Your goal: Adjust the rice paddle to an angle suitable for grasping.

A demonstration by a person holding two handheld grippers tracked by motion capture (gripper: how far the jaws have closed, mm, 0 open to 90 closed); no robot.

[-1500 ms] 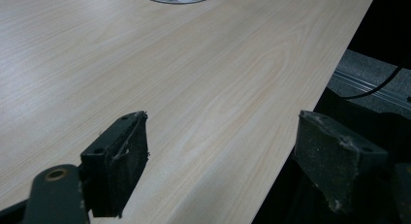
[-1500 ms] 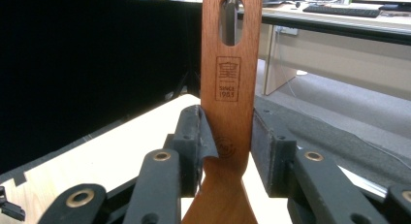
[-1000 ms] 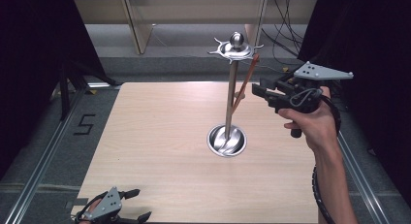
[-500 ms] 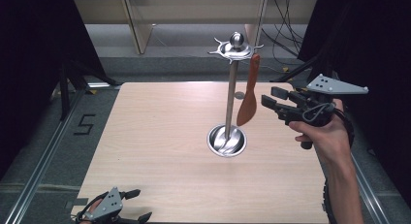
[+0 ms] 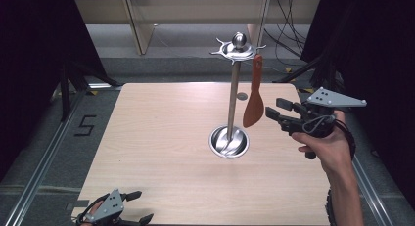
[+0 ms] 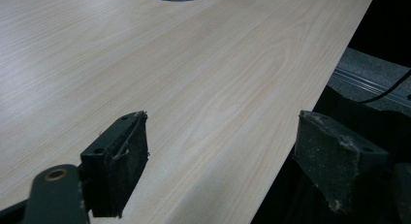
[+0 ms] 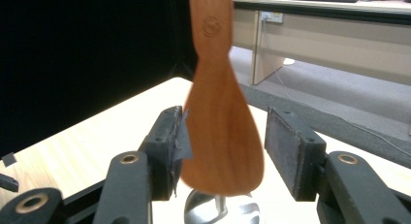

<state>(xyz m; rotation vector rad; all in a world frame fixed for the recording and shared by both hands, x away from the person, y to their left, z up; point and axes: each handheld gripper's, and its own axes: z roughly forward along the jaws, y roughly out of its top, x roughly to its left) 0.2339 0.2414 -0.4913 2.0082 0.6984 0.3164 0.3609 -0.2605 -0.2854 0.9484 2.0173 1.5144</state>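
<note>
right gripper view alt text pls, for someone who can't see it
A wooden spatula hangs blade-down between the right gripper's two black jaws, which have just been opening and stand apart from it. Below it shows the metal stand base on the pale wooden table.

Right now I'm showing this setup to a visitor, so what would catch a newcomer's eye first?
First the tall metal stand rising from its round base at the middle of the wooden table, with a wooden spatula hanging from its top ring. Next the right claw, whose jaws have just been opening, stands just right of the spatula's blade. The left claw rests open at the table's near edge.
</note>
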